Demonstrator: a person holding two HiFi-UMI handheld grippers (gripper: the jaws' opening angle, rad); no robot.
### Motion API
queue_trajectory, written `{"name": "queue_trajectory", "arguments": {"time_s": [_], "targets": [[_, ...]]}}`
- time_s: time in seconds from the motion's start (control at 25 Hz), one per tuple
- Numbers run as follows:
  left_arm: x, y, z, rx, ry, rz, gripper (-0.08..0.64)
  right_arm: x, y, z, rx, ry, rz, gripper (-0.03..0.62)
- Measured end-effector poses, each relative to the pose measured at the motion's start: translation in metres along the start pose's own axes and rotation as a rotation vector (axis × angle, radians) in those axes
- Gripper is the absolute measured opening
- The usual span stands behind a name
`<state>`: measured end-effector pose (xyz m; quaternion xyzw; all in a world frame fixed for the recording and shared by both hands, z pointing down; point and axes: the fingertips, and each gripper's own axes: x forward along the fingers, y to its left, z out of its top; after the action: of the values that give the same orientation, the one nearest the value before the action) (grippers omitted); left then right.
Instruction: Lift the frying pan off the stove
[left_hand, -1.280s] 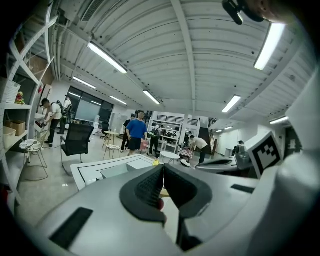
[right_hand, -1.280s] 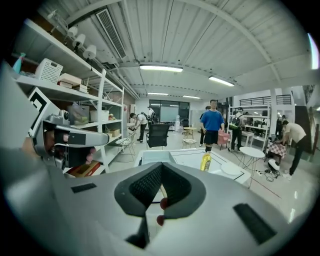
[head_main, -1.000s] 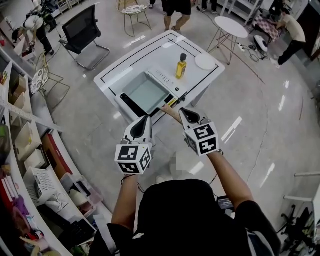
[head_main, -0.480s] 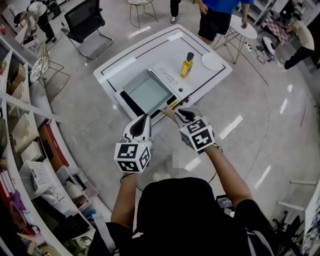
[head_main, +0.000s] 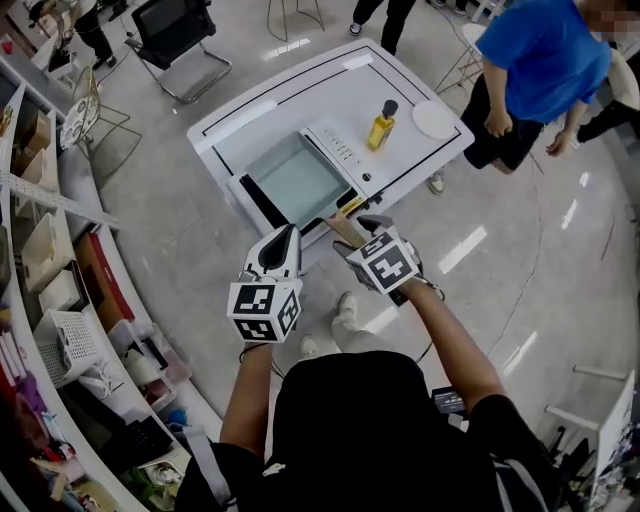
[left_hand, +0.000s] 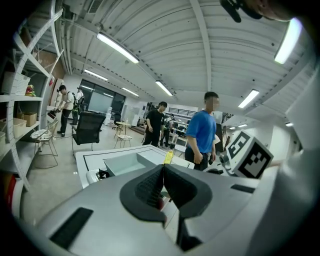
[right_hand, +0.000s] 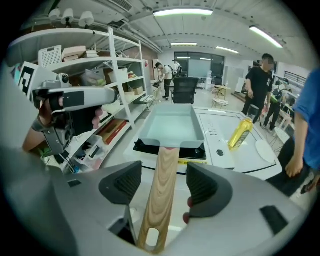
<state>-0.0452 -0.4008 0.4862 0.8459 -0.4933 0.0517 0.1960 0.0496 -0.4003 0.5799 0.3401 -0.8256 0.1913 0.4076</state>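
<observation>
Frying pan (head_main: 295, 180) on the stove (right_hand: 145, 146), at the near edge of the table (head_main: 300, 95).
The pan's handle (right_hand: 160, 200) reaches out past that edge toward 5 o'clock. A bottle (head_main: 380, 125) stands at the pan's 2 o'clock, with a plate (head_main: 433, 119) just beyond it. Shelves (head_main: 40, 240) line the room at 9 o'clock, and a chair (head_main: 175, 30) stands on the floor at 11 o'clock.
</observation>
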Motion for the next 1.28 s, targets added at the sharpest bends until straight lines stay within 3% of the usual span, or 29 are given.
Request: {"name": "queue_trajectory", "arguments": {"time_s": [0.24,0.6,0.92,1.28], "targets": [[0.001,0.006,-0.007,-0.007,0.011,0.027,0.011,0.021,0.000,-0.012,-0.031,0.129,0.024,0.268],[-0.004,0.019,-0.011,-0.024,0.017,0.065,0.011,0.046,0.008,-0.029,0.062,0.279,0.103,0.268],[-0.004,0.020,-0.014,-0.033,0.018,0.073,0.011,0.049,-0.013,-0.044,0.013,0.383,0.016,0.264],[-0.010,0.017,-0.017,-0.035,0.022,0.072,0.011,0.045,-0.017,-0.051,0.001,0.422,-0.026,0.101]]}}
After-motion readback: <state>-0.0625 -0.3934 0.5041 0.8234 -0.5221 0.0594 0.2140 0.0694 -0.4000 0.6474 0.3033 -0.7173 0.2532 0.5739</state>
